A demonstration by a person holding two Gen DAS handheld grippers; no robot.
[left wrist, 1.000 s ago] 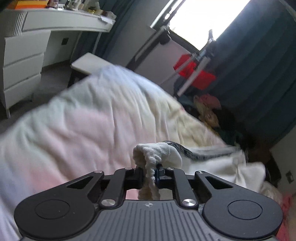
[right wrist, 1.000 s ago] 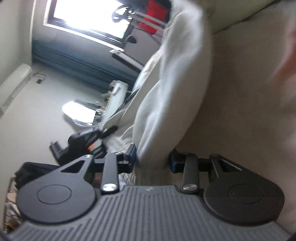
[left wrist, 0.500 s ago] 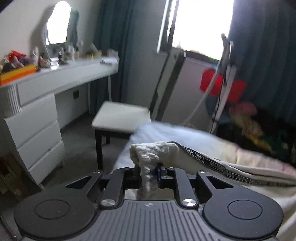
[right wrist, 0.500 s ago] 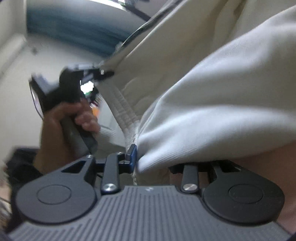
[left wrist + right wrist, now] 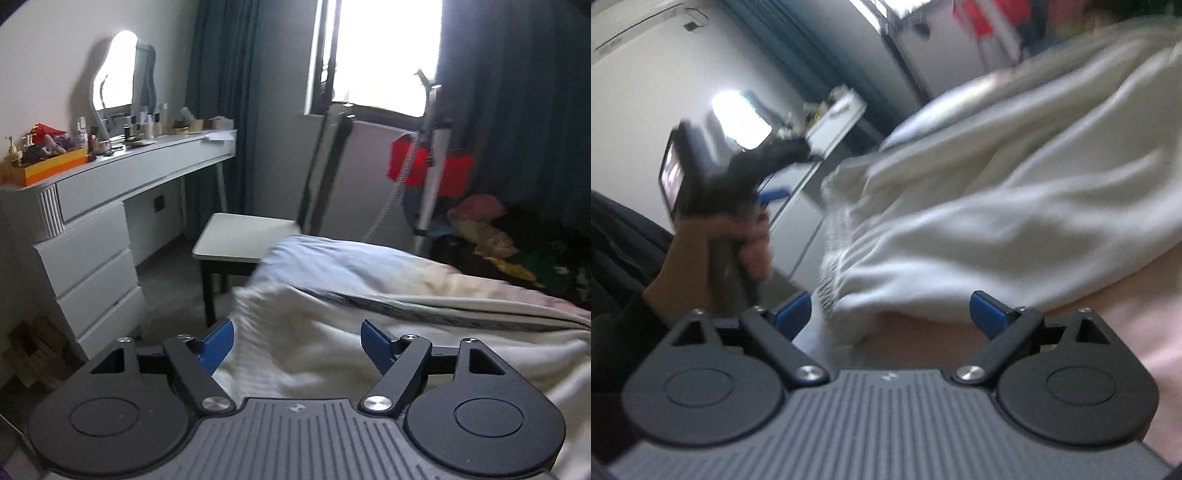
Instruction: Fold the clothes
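Observation:
A white garment (image 5: 332,339) with a ribbed hem and a dark lettered stripe lies on the bed, blurred by motion. My left gripper (image 5: 297,345) hangs over its near edge, jaws opening and standing wide, pads clear of the cloth. In the right wrist view the same white garment (image 5: 1015,206) drapes across the pink bedding (image 5: 1126,332). My right gripper (image 5: 892,314) has its jaws opening wide too; the ribbed hem (image 5: 834,273) lies between them, untouched by the blue pads. The left gripper (image 5: 772,194) appears there, held by a hand (image 5: 713,254).
A white dressing table (image 5: 110,192) with drawers, a mirror and several bottles stands at the left. A white stool (image 5: 240,238) sits beside the bed's far corner. A window, dark curtains, a red item on a stand (image 5: 428,166) and a clothes pile (image 5: 491,236) lie beyond.
Both grippers let go of the white garment and their jaws swung wide apart. The cloth dropped onto the bed. Both views rolled and lifted.

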